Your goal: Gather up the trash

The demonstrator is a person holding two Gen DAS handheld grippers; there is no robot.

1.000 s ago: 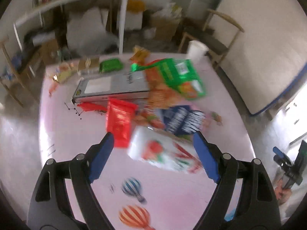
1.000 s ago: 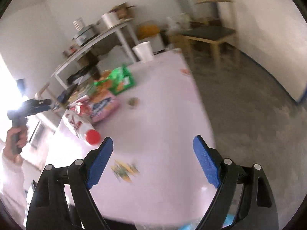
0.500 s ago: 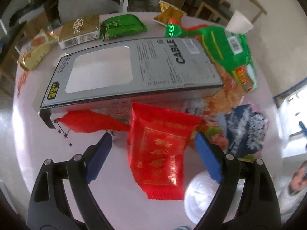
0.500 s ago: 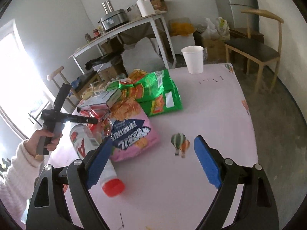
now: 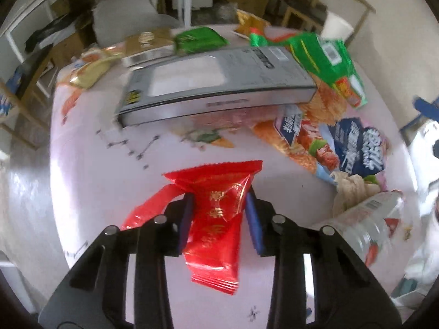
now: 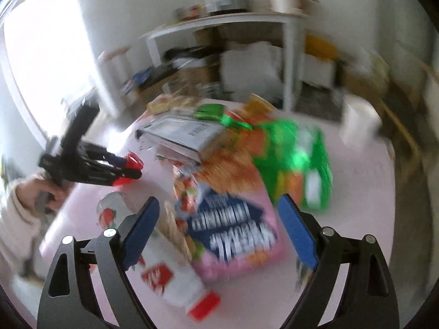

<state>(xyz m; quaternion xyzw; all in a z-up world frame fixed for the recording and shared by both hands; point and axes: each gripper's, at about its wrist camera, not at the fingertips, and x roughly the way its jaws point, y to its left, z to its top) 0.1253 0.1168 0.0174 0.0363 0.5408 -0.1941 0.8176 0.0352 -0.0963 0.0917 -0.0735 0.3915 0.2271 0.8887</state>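
My left gripper (image 5: 219,205) is shut on a red foil wrapper (image 5: 219,213) and holds it above the pink table (image 5: 109,170). The same gripper with the red wrapper shows in the right wrist view (image 6: 129,168). My right gripper (image 6: 216,216) is open and empty, over a pink and blue snack bag (image 6: 233,233). A plastic bottle with a red cap (image 6: 170,271) lies by its left finger. The bottle also shows in the left wrist view (image 5: 367,219). The right wrist view is blurred.
A long grey box (image 5: 216,87) lies across the table's middle, with green bags (image 5: 329,63), an orange noodle bag (image 5: 299,139) and small packets (image 5: 148,41) around it. A white cup (image 5: 337,27) stands at the far edge. Shelves and chairs stand beyond.
My left gripper has closed on the red wrapper and lifted it back from the grey box. My right gripper has swung left and come in over the pink and blue bag.
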